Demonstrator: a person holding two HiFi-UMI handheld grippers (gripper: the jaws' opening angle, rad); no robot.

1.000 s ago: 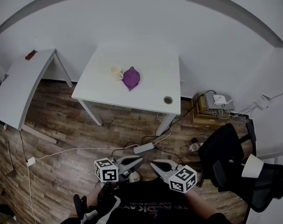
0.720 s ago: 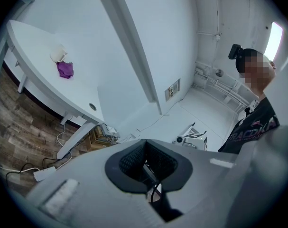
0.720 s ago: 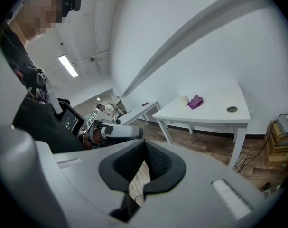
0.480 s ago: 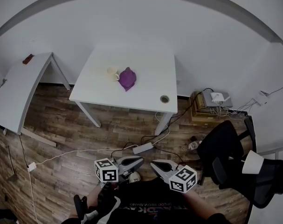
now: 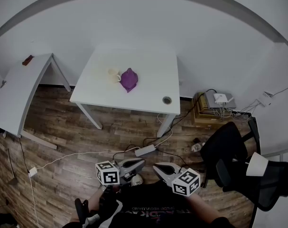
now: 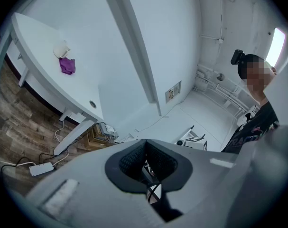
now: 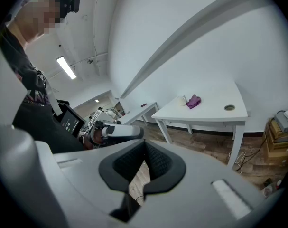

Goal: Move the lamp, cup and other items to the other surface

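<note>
Wood floor fills the lower half of the head view, and I see a white table (image 5: 148,80) against the wall at upper centre. On it, left of centre, a pale cup (image 5: 113,75) stands just beside a crumpled purple cloth (image 5: 129,80); a cable hole (image 5: 167,99) sits near its right front corner. A second table (image 5: 20,91) slants along the left edge. At lower right is a black chair (image 5: 227,151) with a white shade (image 5: 256,166) on it, maybe the lamp. My left gripper (image 5: 143,162) and right gripper (image 5: 156,166) hang at bottom centre, well apart from the table, each with jaws pressed together on nothing.
</note>
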